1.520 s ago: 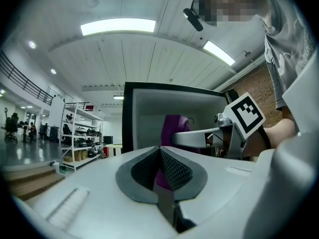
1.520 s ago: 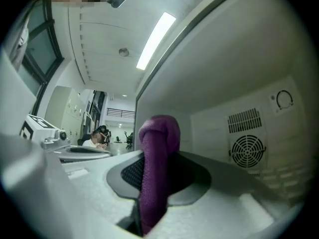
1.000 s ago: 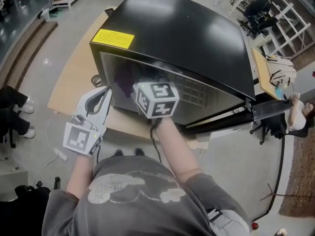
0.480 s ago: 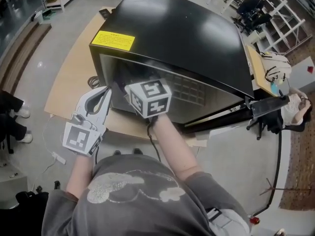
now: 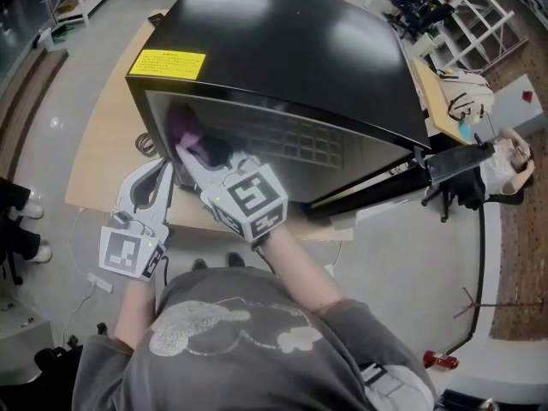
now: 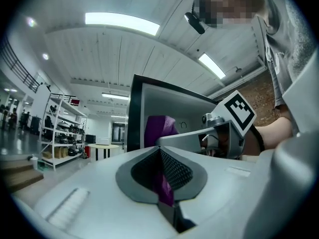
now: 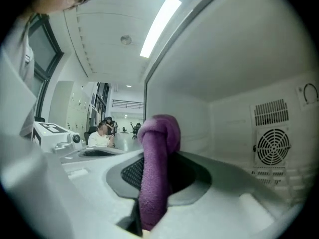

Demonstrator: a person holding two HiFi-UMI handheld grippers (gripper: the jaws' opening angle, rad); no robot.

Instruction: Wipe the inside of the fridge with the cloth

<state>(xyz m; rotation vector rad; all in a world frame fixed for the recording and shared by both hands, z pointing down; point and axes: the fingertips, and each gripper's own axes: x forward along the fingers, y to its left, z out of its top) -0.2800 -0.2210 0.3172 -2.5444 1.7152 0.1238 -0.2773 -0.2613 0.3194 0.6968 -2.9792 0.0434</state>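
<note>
Where the fridge (image 5: 291, 50) opens, the right claw (image 7: 152, 168) clamps the cloth (image 7: 158, 133) — purple.

We see a soft, fuzzy purple cloth (image 7: 158, 133), the right tongs (image 5: 185, 151) of dull grey plastic, a shiny black fridge (image 5: 291, 50) with smooth white walls inside, and a pale wooden surface (image 5: 103, 144).

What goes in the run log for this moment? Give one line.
right gripper: shut on purple cloth, at fridge opening | left gripper: shut, outside
</note>
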